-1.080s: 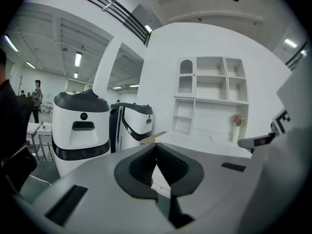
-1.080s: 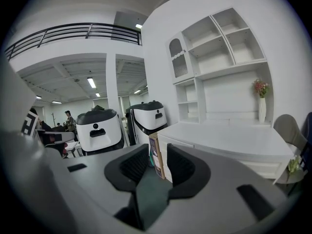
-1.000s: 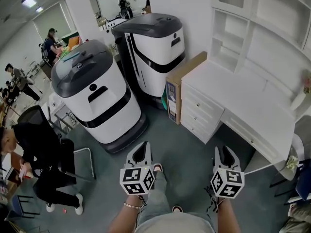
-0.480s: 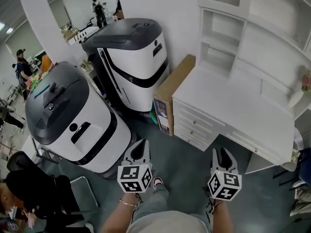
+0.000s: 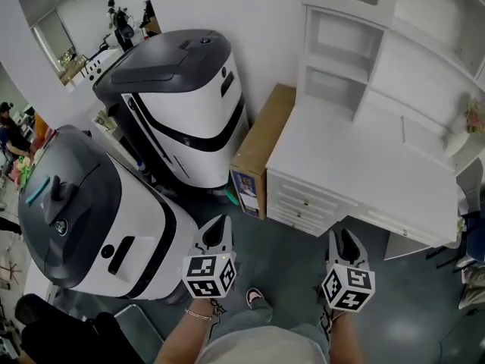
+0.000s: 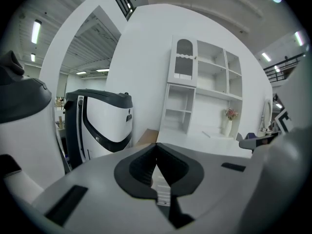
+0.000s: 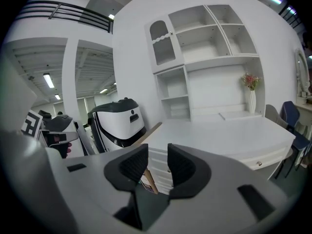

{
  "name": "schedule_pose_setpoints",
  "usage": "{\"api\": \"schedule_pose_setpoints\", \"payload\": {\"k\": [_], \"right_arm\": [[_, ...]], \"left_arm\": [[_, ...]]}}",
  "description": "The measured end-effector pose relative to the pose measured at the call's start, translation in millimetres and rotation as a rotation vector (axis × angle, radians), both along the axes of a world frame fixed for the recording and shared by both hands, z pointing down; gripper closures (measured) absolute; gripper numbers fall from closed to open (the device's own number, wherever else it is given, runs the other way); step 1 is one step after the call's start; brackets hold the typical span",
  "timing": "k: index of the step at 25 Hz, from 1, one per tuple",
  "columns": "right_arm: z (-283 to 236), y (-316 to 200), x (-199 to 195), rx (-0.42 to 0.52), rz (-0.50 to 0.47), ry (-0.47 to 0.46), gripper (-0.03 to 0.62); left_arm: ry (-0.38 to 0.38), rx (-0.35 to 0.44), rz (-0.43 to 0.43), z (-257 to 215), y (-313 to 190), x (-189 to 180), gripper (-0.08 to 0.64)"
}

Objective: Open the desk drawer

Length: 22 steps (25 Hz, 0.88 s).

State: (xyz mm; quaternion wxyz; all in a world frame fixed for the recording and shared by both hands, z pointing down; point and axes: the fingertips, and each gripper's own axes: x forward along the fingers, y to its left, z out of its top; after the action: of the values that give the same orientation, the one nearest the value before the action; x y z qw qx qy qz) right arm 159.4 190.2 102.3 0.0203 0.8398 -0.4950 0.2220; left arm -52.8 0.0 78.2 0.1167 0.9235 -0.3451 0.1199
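The white desk stands ahead on the right, with a stack of small drawers at its left end, all closed. A wide closed drawer with a small knob sits under the desktop. My left gripper hangs over the grey floor short of the desk, its jaws shut with the tips touching and nothing held. My right gripper is also short of the desk front, open and empty. The small drawers show through its gap, well apart from the pads.
Two big white-and-black machines fill the left side. A flat cardboard box leans against the desk's left end. A white shelf unit rises behind the desk, which also holds a flower vase. A blue chair stands at the right.
Both grippers and the view have swung and moved toward the desk; the desk and machines have slid left and nearer, and the seated person at the lower left has mostly left the view.
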Motion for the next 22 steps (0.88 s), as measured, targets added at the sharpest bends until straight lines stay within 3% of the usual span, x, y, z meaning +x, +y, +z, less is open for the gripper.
{"api": "schedule_pose_setpoints", "payload": {"k": [8,22], "right_arm": [[4,-18,8,-0.070,0.042,0.017,0.457],[50,-68,36,-0.116,-0.033,-0.024,0.449]], "left_arm": [[0.002,-0.077,0.050,30,-30,28,0.545],[-0.055,-0.124,0.000,69,-41,45,0.545]]}}
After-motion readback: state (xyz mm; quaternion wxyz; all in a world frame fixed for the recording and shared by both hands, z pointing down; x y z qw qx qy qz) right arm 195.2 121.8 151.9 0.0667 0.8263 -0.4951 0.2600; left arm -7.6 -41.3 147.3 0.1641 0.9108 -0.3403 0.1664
